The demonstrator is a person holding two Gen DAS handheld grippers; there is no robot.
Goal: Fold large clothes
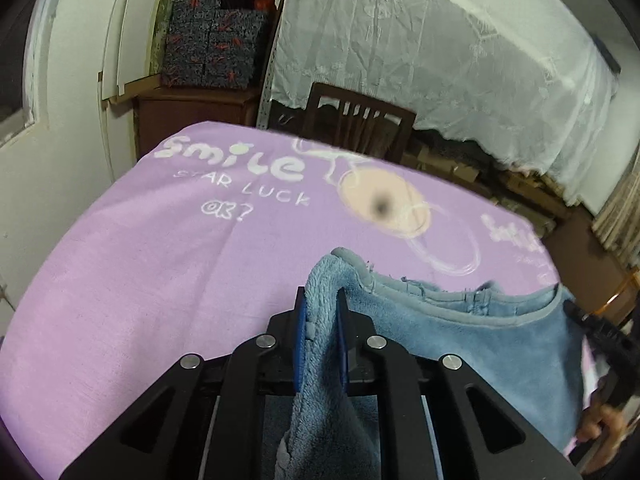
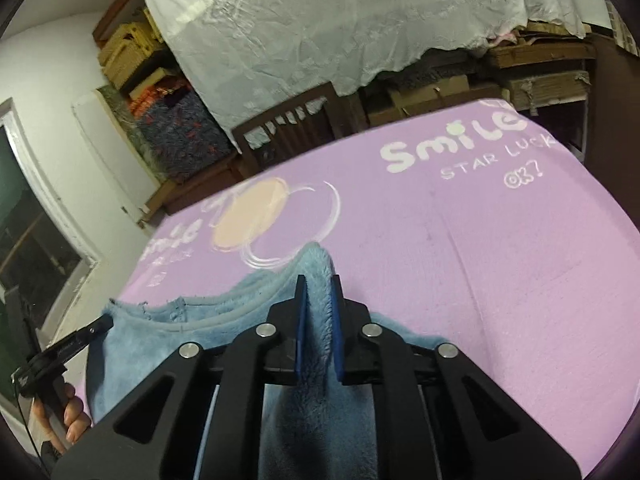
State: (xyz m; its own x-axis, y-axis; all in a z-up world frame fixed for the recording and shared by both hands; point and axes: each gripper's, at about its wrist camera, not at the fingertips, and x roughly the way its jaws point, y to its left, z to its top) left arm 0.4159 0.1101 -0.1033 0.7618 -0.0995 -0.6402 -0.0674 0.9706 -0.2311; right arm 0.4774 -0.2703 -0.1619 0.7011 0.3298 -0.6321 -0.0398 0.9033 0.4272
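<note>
Both tongs, left (image 1: 321,312) and right (image 2: 318,300), pinch the blue fleece garment (image 1: 480,332), its neckline edge stretched crosswise between them. It hangs over the purple worktop cover's (image 1: 140,280) near side.

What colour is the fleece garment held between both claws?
The fleece garment is light blue with a greyer trimmed edge, seen best in the left wrist view.
</note>
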